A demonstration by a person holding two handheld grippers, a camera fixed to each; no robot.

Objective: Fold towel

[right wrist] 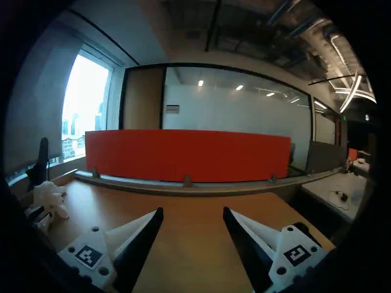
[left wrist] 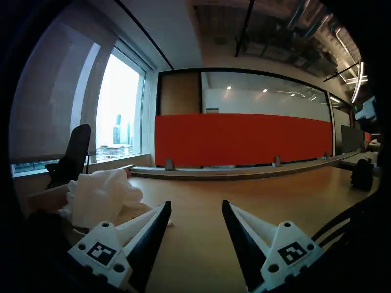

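Wooden desk (left wrist: 273, 195) stretches ahead of both grippers, which are held low and level over it, pointing towards a red divider (left wrist: 239, 139) at its far edge. The left gripper (left wrist: 195, 207) has its jaws apart with nothing between them. The right gripper (right wrist: 192, 212) is the same, spread wide over bare wood. The white towel (left wrist: 105, 195) lies crumpled in a heap on the desk, just left of the left gripper's left finger and not touching it. Bunched as it is, it shows no clear long axis. In the right gripper view the towel (right wrist: 49, 195) sits well off to the left.
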